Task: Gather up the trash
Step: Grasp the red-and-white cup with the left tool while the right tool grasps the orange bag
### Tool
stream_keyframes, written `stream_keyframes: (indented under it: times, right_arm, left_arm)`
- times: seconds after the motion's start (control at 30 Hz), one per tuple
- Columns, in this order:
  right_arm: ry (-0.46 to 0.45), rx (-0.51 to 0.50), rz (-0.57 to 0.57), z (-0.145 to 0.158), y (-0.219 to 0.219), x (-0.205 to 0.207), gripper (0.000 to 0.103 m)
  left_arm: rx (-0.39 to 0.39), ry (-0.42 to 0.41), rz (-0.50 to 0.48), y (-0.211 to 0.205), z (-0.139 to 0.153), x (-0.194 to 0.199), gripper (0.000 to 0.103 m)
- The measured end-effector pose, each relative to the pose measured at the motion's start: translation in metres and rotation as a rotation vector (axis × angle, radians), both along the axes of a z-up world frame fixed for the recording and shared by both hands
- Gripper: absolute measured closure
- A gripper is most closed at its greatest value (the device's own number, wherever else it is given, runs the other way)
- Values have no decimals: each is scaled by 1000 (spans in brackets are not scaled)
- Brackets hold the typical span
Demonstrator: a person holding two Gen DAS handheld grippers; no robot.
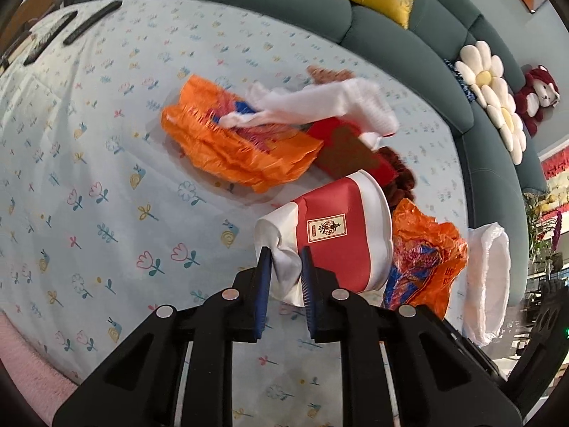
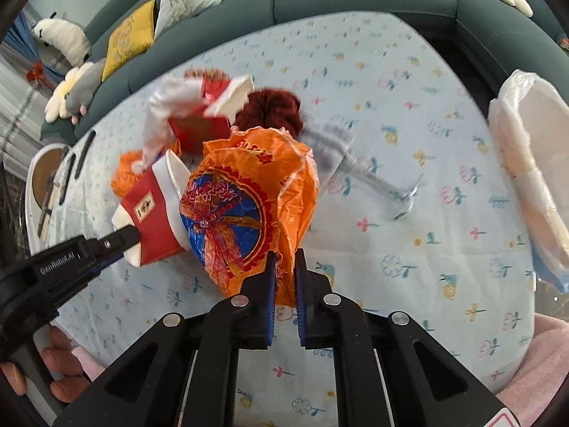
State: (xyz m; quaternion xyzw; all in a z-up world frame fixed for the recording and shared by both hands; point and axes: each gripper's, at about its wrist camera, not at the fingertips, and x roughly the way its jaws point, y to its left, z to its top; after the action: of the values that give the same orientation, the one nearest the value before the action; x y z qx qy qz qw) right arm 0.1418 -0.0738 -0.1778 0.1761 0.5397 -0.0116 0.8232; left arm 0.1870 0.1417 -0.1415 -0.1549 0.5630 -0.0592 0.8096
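Both grippers point steeply down at a table spread with a pale blue flowered cloth (image 1: 106, 163). The left gripper (image 1: 286, 252) has its blue-padded jaws drawn narrow and pinching the crumpled white edge of a red and white paper bag (image 1: 341, 235), which hangs tilted just above the cloth; in the right wrist view the same gripper (image 2: 133, 236) comes in from the left with a hand (image 2: 53, 366) wrapped round its handle, and the black body reads "GenRobot.AI". The right gripper (image 2: 285, 263) has its jaws nearly together on a fold of an orange plastic bag (image 2: 249, 199), gathered and held up right beside the paper bag. The paper bag carries one small cream label (image 1: 325, 229) with red characters too small to read. The orange bag shows a blue disc with a red dragonfly-like figure inside a red scalloped ring, plus red characters along its top edge that I cannot make out. Two orange plastic bags are in sight: the one held, and a second (image 1: 234, 138) lying flat farther off on the cloth, blurred, with a white crumpled wrapper (image 1: 320, 103) across it and a red flat packet (image 1: 348, 149) at its right. Three dark slim objects (image 1: 90, 23), perhaps remotes, lie at the far left of the table. A white plastic-lined bin (image 2: 526, 163) stands at the right edge. A teal sofa (image 1: 391, 32) curves behind with two yellow cushions (image 2: 128, 39).
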Motion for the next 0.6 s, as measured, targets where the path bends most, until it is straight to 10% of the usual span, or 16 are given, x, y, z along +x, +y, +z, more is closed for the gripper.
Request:
stream_keyframes:
  times: [0.6]
  right_arm:
    - [-265,-26,-118,121,-62,-39,96]
  left_arm:
    - [-28,-248,-141,-75,121,-30,88]
